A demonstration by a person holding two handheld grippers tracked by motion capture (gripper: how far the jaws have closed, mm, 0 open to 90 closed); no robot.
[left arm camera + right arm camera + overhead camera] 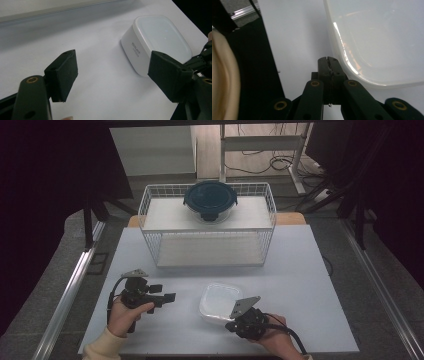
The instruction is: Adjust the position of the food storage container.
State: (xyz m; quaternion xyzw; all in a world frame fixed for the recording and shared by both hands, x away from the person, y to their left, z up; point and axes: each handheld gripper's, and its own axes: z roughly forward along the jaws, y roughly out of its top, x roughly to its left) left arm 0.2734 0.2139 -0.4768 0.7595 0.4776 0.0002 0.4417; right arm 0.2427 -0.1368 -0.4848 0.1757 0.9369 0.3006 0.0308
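Observation:
A white square lidded container (218, 301) lies on the white table (300, 285) near its front edge. My right gripper (235, 316) is at the container's near right corner. In the right gripper view its jaws (328, 62) are shut with nothing between them, just beside the container's rounded rim (374, 37). My left gripper (167, 297) rests to the left of the container and points toward it, open. Between its spread jaws (112, 65) lies bare table, with the container (155, 42) a short way ahead on the right.
A white wire basket (207, 227) stands across the back of the table. On top of it sits a round glass container with a dark blue lid (210, 199). The table's front edge is close behind both hands. A cream sleeve (222, 75) is at the left.

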